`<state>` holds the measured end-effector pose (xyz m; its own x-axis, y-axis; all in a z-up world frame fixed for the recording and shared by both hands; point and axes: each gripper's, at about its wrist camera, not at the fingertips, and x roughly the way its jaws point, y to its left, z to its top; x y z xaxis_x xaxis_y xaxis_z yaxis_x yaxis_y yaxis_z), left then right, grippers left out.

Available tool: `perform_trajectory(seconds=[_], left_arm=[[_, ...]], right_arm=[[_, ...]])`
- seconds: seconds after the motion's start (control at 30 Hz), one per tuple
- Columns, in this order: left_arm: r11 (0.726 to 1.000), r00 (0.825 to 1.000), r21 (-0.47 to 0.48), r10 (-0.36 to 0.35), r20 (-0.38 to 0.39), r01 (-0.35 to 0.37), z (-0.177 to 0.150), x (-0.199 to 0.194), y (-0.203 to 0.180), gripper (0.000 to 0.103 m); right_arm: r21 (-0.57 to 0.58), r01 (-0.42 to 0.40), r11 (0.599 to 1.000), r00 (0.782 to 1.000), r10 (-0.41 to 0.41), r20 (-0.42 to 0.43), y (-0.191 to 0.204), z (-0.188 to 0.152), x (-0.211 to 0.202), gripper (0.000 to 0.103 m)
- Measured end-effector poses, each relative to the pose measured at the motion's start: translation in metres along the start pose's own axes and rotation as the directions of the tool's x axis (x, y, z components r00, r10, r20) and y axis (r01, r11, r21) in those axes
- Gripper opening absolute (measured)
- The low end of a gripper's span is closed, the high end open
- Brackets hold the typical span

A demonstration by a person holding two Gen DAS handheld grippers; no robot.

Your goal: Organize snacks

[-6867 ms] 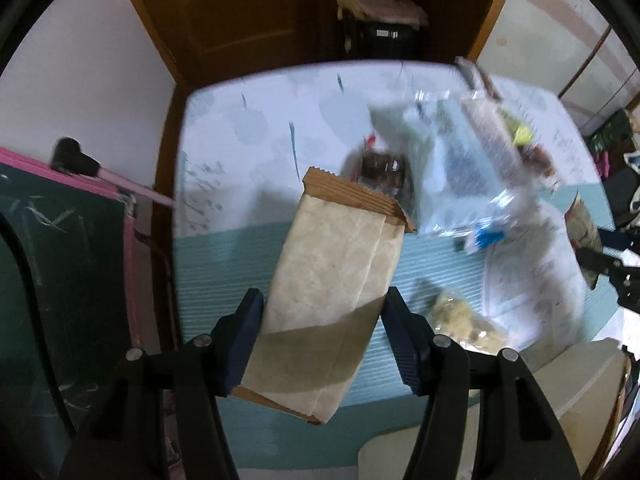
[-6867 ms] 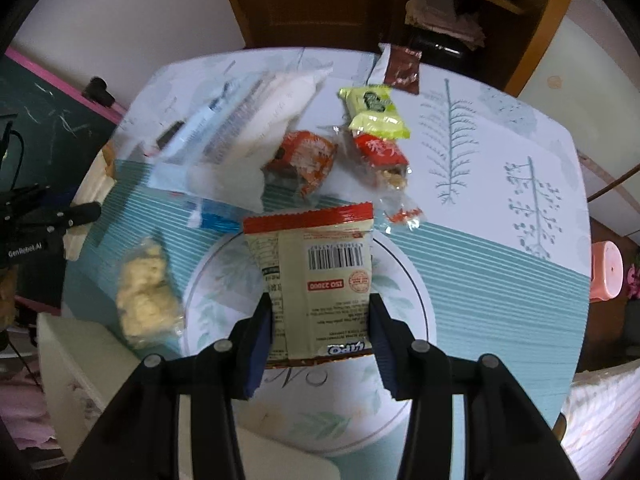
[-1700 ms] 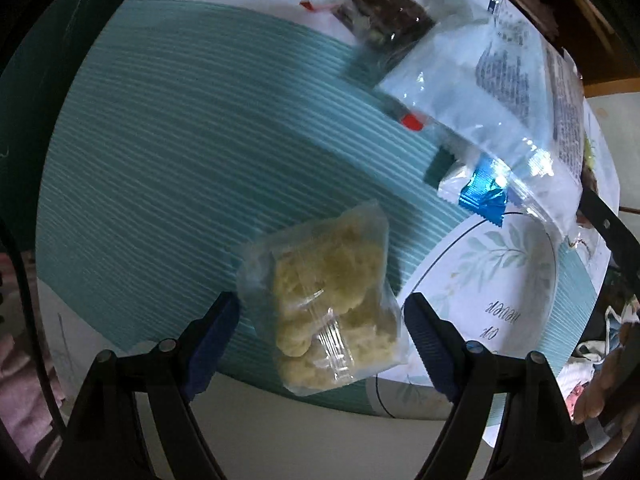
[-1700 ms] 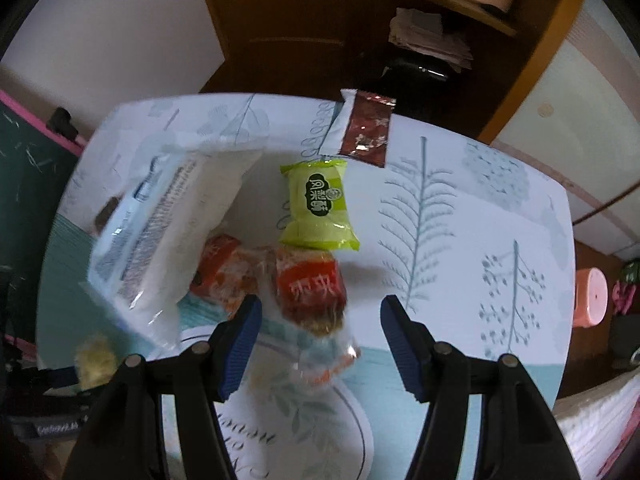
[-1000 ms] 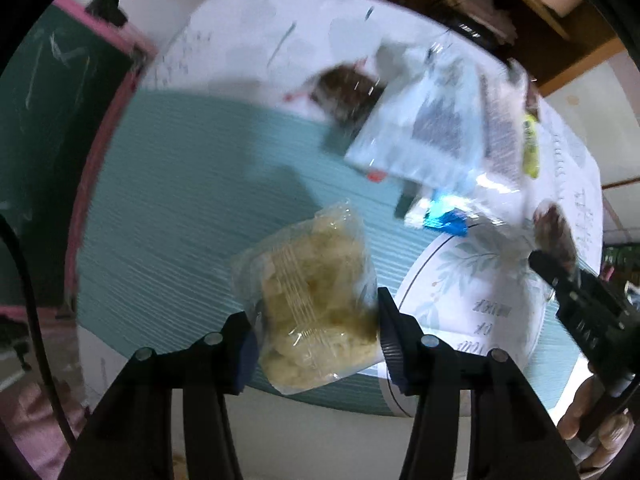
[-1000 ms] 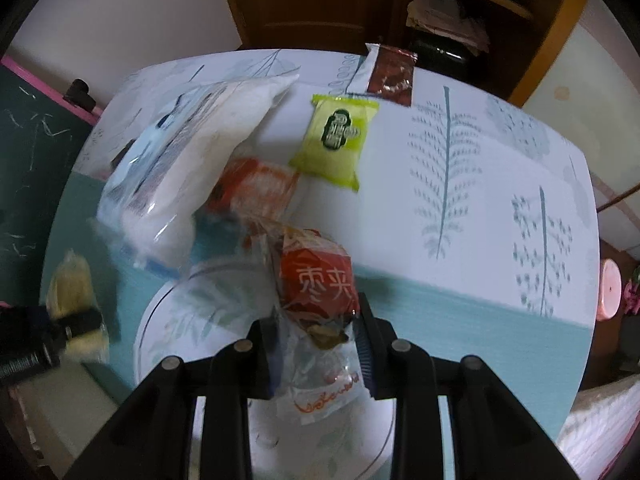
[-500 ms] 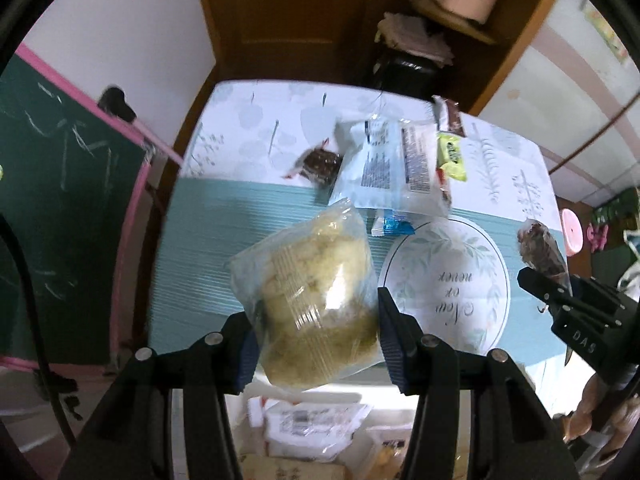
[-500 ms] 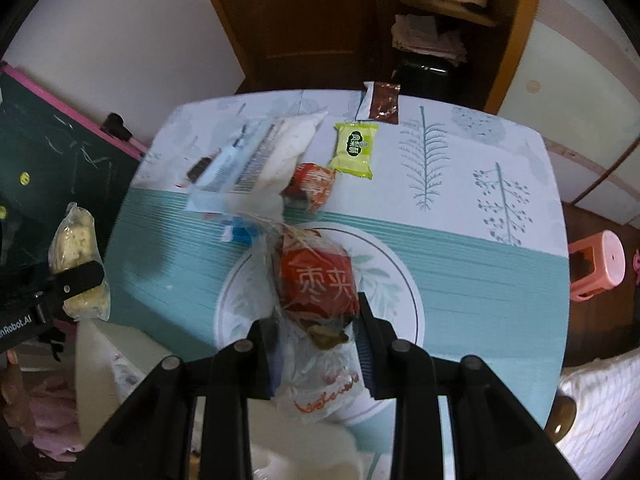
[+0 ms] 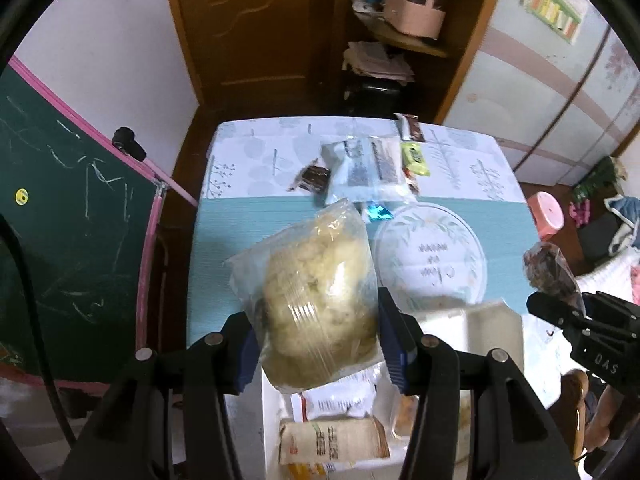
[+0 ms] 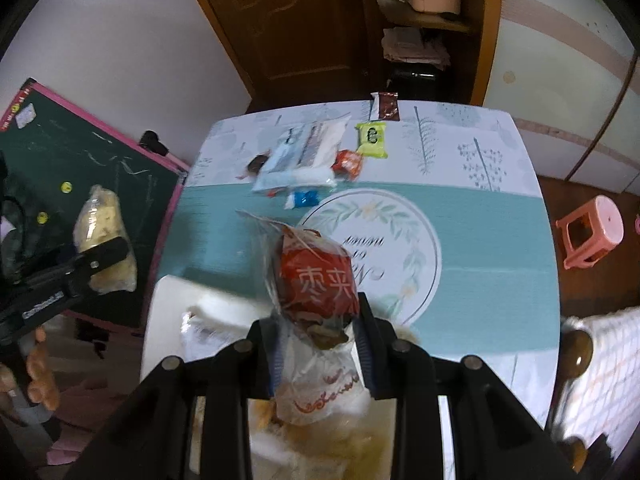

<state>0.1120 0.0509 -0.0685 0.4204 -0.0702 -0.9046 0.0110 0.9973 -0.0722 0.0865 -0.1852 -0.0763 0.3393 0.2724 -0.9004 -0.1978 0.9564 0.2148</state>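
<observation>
Bin-wise you're lined up: the white storage box [image 9: 472,322] sits straight below both grippers, off the bench [image 9: 224,248] near edge. Your left gripper [image 9: 316,344] clamps the clear bag of yellow puffs [image 9: 316,292], long axis pointing away; your right gripper [image 10: 320,350] pinches the red jujube snack pack [image 10: 316,280]. Left side has more open room.

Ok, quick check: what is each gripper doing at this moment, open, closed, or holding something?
Left gripper: closed on the clear bag of yellow snacks.
Right gripper: closed on the red-labelled snack packet.
</observation>
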Motion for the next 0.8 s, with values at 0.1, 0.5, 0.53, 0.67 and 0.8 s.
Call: perform_trajectory(seconds=[0.1, 0.5, 0.53, 0.67, 0.8], left_arm=[[0.999, 1.000, 0.030, -0.022, 0.000, 0.022, -0.013, -0.010, -0.004, 0.050], [0.986, 0.994, 0.125, -0.110, -0.005, 0.110, -0.051, -0.039, -0.023, 0.050], [0.985, 0.994, 0.132, -0.112, -0.003, 0.112, -0.054, -0.041, -0.024, 0.050], [0.983, 0.995, 0.156, -0.104, 0.005, 0.102, -0.064, -0.046, -0.028, 0.050], [0.981, 0.995, 0.167, -0.096, -0.005, 0.095, -0.071, -0.044, -0.029, 0.050]], right_arm=[[0.014, -0.011, 1.000, 1.000, 0.011, -0.001, 0.010, -0.017, -0.014, 0.030], [0.065, -0.021, 0.998, 0.999, 0.019, 0.030, 0.047, -0.067, -0.047, 0.031], [0.065, -0.017, 0.998, 0.999, 0.015, 0.035, 0.049, -0.069, -0.050, 0.031], [0.059, 0.018, 0.998, 0.998, -0.022, 0.057, 0.057, -0.077, -0.056, 0.031], [0.067, 0.038, 0.997, 0.997, -0.042, 0.059, 0.061, -0.083, -0.057, 0.031]])
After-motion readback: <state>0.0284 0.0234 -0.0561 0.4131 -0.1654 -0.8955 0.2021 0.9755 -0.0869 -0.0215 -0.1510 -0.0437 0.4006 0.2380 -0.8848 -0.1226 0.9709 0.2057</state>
